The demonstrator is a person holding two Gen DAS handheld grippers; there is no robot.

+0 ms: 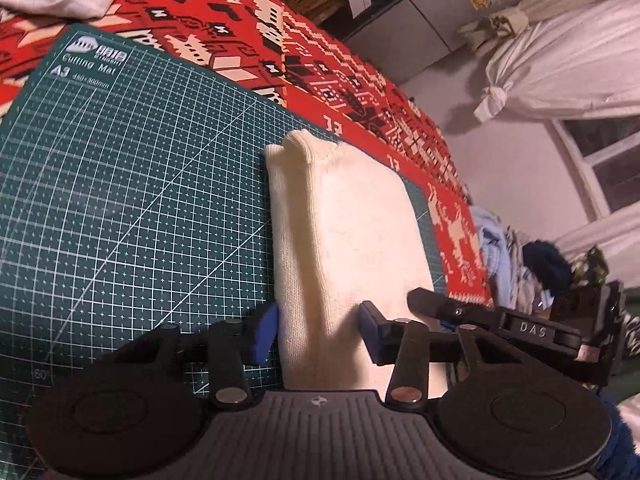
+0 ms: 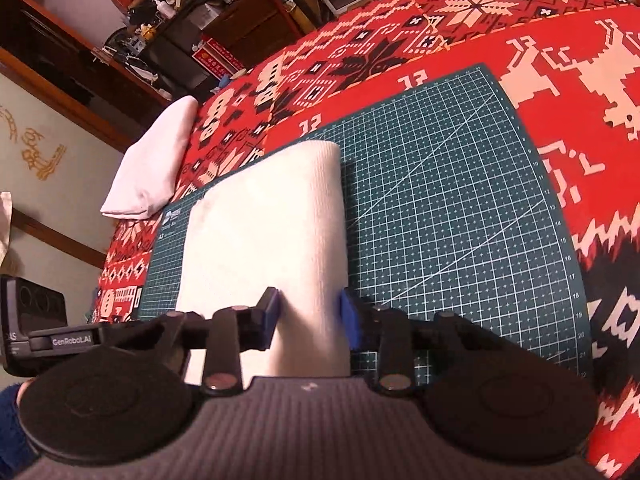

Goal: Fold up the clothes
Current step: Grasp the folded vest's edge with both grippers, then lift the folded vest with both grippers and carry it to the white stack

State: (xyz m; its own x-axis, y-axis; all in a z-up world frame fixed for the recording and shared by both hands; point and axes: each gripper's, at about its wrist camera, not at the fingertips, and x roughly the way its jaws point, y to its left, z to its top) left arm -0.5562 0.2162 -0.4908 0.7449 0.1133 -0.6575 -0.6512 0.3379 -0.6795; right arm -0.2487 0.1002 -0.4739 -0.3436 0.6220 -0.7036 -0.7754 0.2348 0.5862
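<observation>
Straddling folded sweater (image 1: 344, 216): both grippers (image 1: 318, 330) (image 2: 308, 320)

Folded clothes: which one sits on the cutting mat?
The cream knit sweater, between both tongs, lies on the green cutting mat. The white folded garment lies off the mat, on the red patterned blanket.

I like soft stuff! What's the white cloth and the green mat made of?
The cloth looks like soft knit, maybe wool or cotton: fine ribbed rows show along its fold. The mat looks like smooth matte plastic or rubber, flat, with a printed white grid.
</observation>
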